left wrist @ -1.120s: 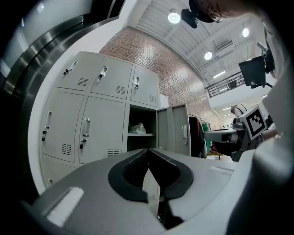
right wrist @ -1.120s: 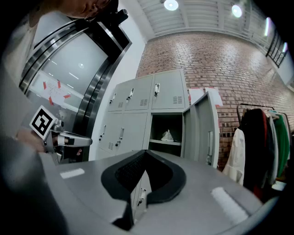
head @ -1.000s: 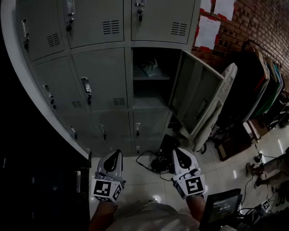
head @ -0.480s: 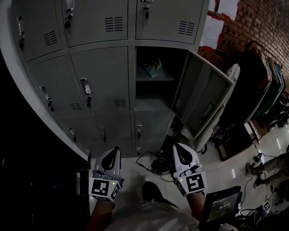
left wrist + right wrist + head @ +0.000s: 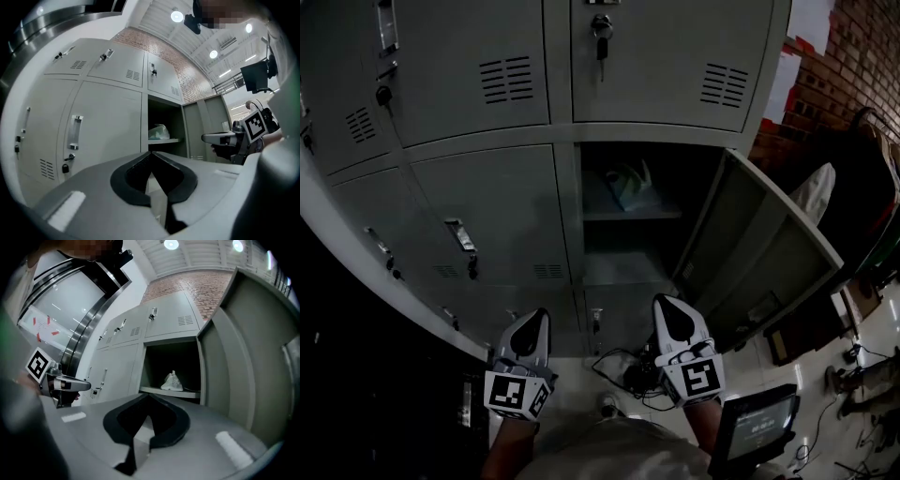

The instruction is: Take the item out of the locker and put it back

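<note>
A pale crumpled bag (image 5: 628, 187) lies on the upper shelf of the one open locker compartment (image 5: 630, 234); it also shows as the bag (image 5: 158, 132) and the bag (image 5: 172, 381) in the two gripper views. The locker door (image 5: 759, 258) hangs open to the right. My left gripper (image 5: 532, 323) and right gripper (image 5: 667, 309) are held side by side below the compartment, well short of it. Both are shut with nothing between their jaws. In its own view the left gripper (image 5: 151, 165) points at the lockers; the right gripper (image 5: 149, 405) points at the open compartment.
Closed grey locker doors (image 5: 487, 234) with handles and keys surround the open one. Cables and a dark device (image 5: 633, 370) lie on the tiled floor at the locker's foot. A screen (image 5: 755, 427) stands at lower right. A brick wall (image 5: 862, 56) and covered racks are at right.
The head view has moved closer to the lockers and tilted up, so the open compartment now looms larger. Both grippers stay shut and side by side, a little nearer the locker.
</note>
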{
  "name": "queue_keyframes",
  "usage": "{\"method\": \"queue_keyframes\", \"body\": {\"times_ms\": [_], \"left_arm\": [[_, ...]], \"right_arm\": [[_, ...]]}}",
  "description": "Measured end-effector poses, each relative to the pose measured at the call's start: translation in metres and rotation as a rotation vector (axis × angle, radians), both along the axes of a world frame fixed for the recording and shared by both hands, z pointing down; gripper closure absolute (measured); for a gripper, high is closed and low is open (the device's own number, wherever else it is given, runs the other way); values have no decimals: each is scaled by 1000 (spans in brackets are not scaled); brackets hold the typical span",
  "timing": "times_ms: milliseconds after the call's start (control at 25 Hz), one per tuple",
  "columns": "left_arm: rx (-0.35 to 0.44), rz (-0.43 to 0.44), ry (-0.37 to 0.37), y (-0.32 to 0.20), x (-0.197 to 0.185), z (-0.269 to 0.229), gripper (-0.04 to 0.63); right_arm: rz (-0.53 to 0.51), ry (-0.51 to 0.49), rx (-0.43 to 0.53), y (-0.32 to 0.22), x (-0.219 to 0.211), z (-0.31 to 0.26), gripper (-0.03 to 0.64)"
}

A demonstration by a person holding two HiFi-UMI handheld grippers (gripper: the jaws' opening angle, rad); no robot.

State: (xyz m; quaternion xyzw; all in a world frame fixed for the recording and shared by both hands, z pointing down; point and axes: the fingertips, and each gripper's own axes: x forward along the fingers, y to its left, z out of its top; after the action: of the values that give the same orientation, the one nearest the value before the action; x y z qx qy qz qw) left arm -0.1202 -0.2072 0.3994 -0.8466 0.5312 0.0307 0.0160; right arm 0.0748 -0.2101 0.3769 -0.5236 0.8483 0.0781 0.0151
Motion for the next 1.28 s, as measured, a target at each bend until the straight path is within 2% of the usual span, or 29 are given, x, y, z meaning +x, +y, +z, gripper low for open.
{"method": "queue_keyframes", "body": {"times_ms": [240,440,520,600,680,800,1160,1280], "left_arm": [[23,16,13,-65,22,-20,600],[39,55,-1,-84,32,-28,600],[49,59,-8,-85,31,-31,600],[61,62,0,-85,29,-37,600],[64,69,4,-84,27,-38,600],[49,78,11,-82,24,-31,600],[43,62,24,-92,10,-33,600],[40,53,32,-98,4,-32,600]], "right_arm": [[8,42,-16,-65,5,-10,637],[13,102,25,-88,-3,-25,635],[10,113,16,-95,-7,-28,606],[-10,126,9,-101,-14,-33,481],[-18,143,32,-112,-19,-42,319],[-10,124,36,-136,-21,-56,181],[58,90,-20,-223,-10,-87,164],[61,100,-71,-238,-10,-76,204]]}}
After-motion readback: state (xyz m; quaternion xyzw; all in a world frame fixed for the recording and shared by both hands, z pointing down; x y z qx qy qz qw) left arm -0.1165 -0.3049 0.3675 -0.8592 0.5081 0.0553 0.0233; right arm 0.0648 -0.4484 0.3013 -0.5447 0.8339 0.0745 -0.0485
